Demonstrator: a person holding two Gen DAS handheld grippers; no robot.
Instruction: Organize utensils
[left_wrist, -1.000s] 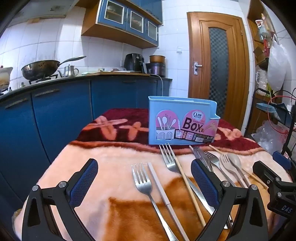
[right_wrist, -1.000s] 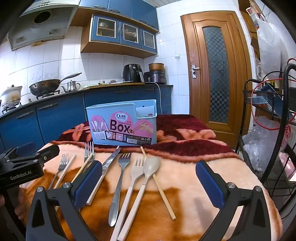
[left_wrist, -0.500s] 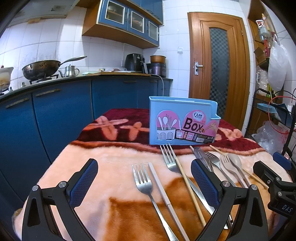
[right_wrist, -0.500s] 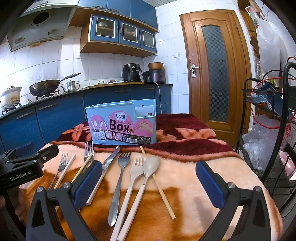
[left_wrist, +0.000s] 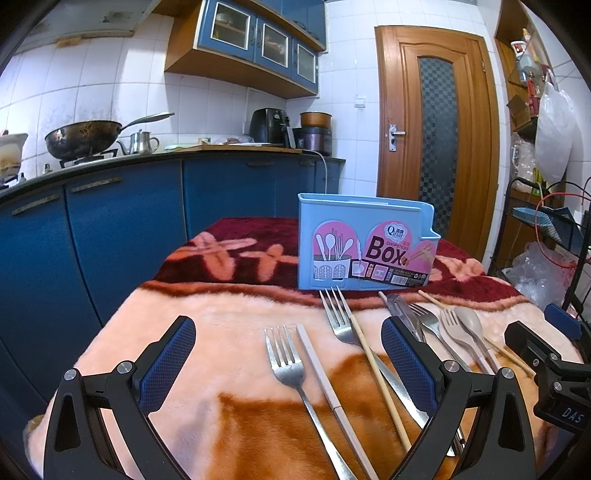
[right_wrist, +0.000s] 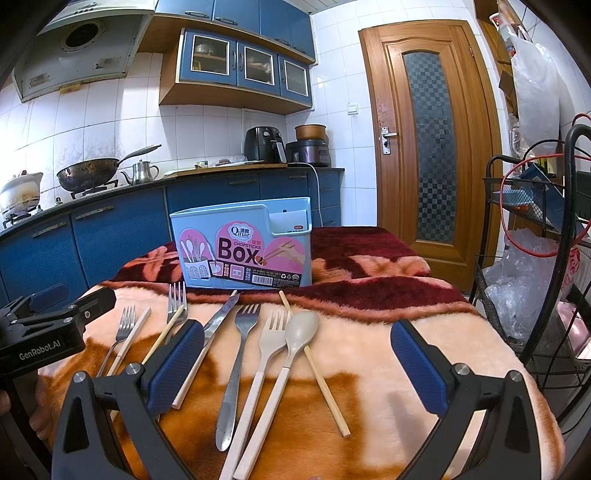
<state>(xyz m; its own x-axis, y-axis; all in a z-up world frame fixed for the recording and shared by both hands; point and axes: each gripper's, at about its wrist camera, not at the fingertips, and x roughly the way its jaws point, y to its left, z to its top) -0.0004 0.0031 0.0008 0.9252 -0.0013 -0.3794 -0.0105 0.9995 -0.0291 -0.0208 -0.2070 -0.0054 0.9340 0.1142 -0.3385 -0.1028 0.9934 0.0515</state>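
A light blue utensil box stands upright on the blanket-covered table; it also shows in the right wrist view. Several utensils lie in front of it: steel forks, a wooden chopstick, a knife, a beige fork and a beige spoon. My left gripper is open and empty above the left forks. My right gripper is open and empty above the beige spoon and fork.
A pink, orange and maroon blanket covers the table. Blue kitchen cabinets stand to the left and behind. A black wire rack with bags stands at the right. A wooden door is behind.
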